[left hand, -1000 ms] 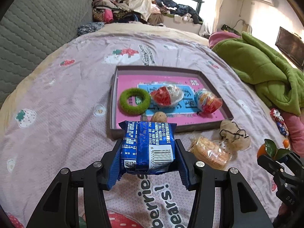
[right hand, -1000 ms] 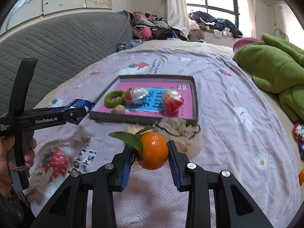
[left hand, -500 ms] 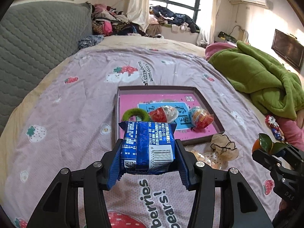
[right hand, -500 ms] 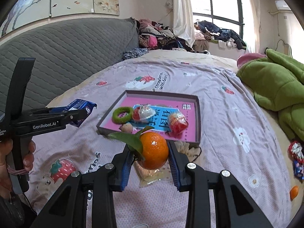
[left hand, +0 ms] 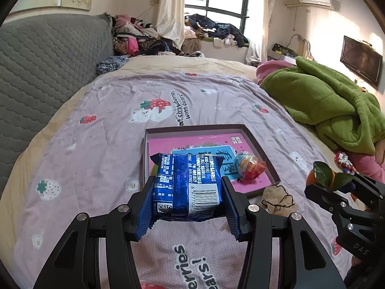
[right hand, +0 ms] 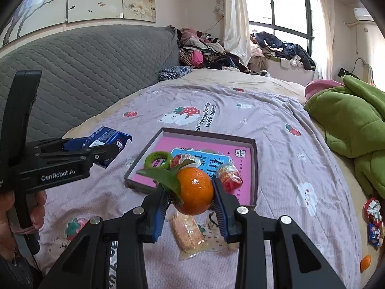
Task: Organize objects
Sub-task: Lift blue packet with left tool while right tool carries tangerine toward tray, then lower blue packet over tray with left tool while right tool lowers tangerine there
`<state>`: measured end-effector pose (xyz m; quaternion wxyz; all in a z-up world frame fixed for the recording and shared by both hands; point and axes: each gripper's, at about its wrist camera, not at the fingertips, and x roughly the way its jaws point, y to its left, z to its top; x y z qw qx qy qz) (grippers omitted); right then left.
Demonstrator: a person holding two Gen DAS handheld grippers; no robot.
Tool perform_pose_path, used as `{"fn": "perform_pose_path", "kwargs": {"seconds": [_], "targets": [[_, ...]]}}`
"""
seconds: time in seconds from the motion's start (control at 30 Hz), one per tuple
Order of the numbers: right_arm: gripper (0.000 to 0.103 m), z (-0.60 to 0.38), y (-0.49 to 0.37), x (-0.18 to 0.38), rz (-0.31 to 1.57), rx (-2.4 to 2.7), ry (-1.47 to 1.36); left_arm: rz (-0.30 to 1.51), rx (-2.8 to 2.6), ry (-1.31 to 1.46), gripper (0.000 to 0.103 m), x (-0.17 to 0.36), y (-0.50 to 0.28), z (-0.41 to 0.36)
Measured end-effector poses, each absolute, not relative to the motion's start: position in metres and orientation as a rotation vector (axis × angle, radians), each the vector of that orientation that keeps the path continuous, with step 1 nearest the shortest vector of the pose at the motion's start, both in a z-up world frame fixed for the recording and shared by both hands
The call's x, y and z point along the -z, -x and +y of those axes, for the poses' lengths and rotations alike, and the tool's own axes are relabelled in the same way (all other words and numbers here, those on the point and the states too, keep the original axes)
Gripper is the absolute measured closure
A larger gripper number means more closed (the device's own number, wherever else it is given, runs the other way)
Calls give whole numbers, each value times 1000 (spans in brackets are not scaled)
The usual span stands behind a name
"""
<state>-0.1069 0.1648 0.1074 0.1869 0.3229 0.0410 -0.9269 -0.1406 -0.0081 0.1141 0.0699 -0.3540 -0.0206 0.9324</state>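
– Progress? 
– Box lid [right hand: 252,168] on the bed already holds a green ring [right hand: 157,159] and wrapped sweets; a wafer pack [right hand: 187,234] waits outside. 
– Tongs? 
– Left tongs [left hand: 186,200] clamp a blue snack packet [left hand: 186,187], right tongs [right hand: 190,207] a leafy mandarin [right hand: 196,193]. 
– Writing? 
– "GenRobot.AI"; bedspread says "strawberries with bears!"

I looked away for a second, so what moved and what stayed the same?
Both grippers rose above the bed: the left gripper with the blue snack packet, the right gripper with the leafy orange. Neither let go. The tray and everything in it stayed put.
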Motion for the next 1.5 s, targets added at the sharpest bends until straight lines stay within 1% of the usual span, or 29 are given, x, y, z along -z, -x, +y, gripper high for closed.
{"fn": "perform_pose_path", "kwargs": {"seconds": [0.37,0.8,1.2,1.5], "targets": [[67,159,131,-114,101,2619,-907,-67,-2812,1067,50,-117,162,-5],[67,154,180,-118,93,2631,-915,-38,-2828,1068,50,-120,202,-8],[67,145,218,-107,112,2628,-950,-39,-2842,1079,50,-107,234,-17],[67,140,248,-86,107,2625,-1006,-50,-2834,1121,50,-82,256,-22]]}}
